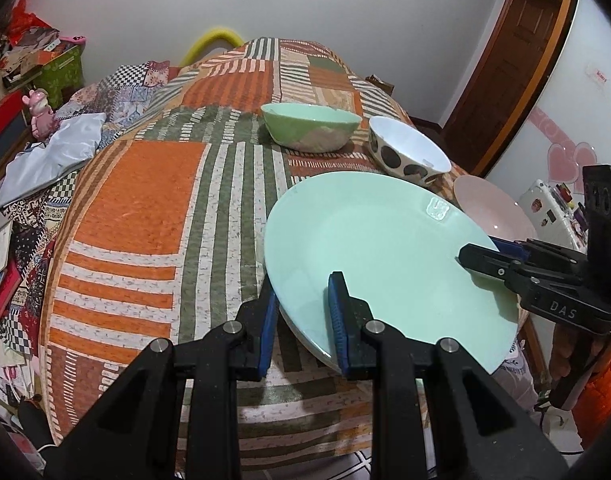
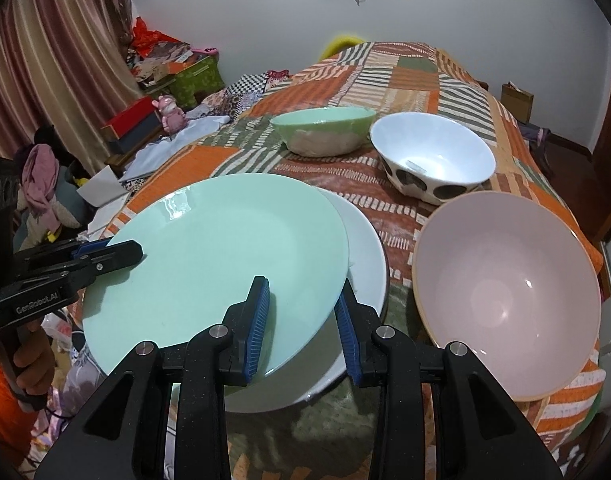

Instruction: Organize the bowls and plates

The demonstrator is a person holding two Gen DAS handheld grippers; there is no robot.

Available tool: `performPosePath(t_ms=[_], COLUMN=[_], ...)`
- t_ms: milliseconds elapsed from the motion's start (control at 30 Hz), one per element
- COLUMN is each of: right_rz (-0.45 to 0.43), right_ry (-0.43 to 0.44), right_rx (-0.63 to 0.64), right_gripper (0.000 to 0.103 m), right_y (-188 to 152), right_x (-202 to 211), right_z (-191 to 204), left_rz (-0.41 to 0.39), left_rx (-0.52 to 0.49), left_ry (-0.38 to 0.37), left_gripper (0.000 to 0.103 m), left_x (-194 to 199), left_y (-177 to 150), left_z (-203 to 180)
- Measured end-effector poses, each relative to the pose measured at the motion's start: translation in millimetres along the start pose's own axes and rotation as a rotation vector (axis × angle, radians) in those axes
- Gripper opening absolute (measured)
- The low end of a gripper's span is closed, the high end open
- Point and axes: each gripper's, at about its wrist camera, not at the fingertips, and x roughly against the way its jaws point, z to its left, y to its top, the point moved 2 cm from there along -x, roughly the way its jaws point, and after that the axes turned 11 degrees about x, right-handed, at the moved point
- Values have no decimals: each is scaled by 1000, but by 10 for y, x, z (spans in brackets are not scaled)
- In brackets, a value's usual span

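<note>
Plates came first: the mint-green plate lay across a white plate at the lower centre of the right wrist frame, both on the patchwork-covered table. My right tool stood spread, one blue pad over the green plate's face and the other just off its rim, above the white plate; whether the pads touched the glaze I could not tell. My left tool was likewise spread, straddling the near rim of the same plate in the lower middle of the left wrist frame, not pressed onto it.

I judged the green plate stiff, glossy and breakable, likely slick under rubber pads, and fairly heavy for a rim pinch. The rim was the only place to take hold, since the face was too broad; a hold from opposite sides would keep it level and stop it sliding off the white one.

To the right sat a large pink bowl, with a spotted white bowl and a green bowl further up the frame, well apart from the plates. Those looked equally hard and fragile, best gripped by pinching the wall at the lip
</note>
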Motion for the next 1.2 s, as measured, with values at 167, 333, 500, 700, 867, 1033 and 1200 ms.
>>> performPosePath(t_ms=[167, 333, 500, 700, 867, 1033, 1200], right_rz=[6, 8, 22, 30, 28, 23, 25], right_ry=[-1, 0, -3, -5, -18, -18, -1], right_rx=[-13, -14, -22, -43, -34, -25, -36], right_gripper=[30, 30, 30, 30, 32, 33, 33], right_y=[-29, -40, -54, -63, -46, -61, -88], right_x=[-14, -16, -59, -109, -138, -138, -123], right_z=[-18, -9, -26, -58, -40, -16, -23], left_rz=[6, 15, 31, 41, 35, 44, 74], left_rx=[-9, 5, 10, 12, 4, 12, 18], left_ry=[-4, -5, -1, -3, 13, 18, 30], left_gripper=[24, 24, 24, 24, 24, 24, 24], left_x=[-80, -138, -226, -309, -340, -376, -445], left_y=[-5, 10, 19, 16, 45, 62, 57], left_z=[-5, 38, 61, 77, 70, 86, 107])
